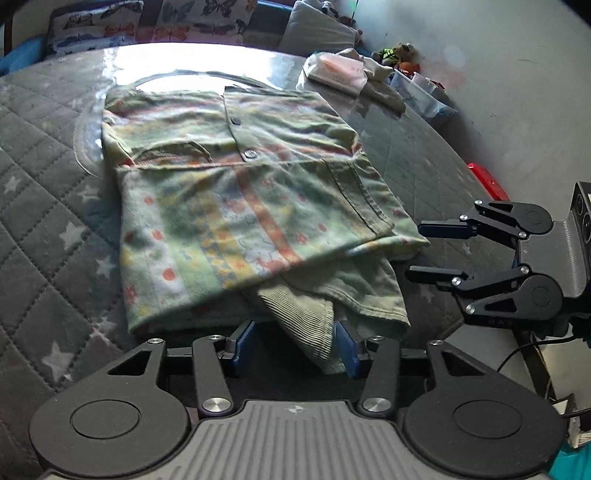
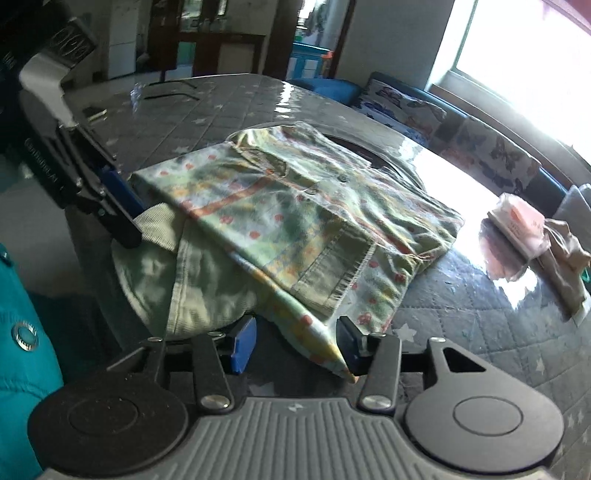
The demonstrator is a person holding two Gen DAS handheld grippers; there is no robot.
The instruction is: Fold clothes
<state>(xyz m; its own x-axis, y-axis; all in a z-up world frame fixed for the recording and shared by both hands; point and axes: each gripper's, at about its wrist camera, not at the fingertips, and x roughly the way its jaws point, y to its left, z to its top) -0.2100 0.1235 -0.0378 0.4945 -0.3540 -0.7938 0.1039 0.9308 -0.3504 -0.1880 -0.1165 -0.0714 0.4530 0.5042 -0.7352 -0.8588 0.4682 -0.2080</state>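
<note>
A green shirt (image 1: 236, 192) with flower stripes lies folded on the table (image 1: 44, 147), which has a grey quilted star cover under clear plastic. A ribbed sleeve cuff (image 1: 306, 321) sticks out from under the shirt's near edge. The cuff hangs between the blue pads of my left gripper (image 1: 295, 345), which stand apart without pinching it. My right gripper (image 1: 415, 249) stands open just right of the shirt's near corner. In the right wrist view the shirt's corner (image 2: 325, 350) lies loose between the spread pads of the right gripper (image 2: 295, 345). The left gripper (image 2: 139, 228) is at the cuff (image 2: 159, 225).
A pink tissue pack (image 1: 334, 70) and a beige cloth (image 1: 380, 85) lie at the table's far right. Butterfly cushions (image 1: 96, 26) line a sofa beyond the table. A red object (image 1: 487, 181) sits past the right edge. A teal jacket (image 2: 18, 332) is close at the near side.
</note>
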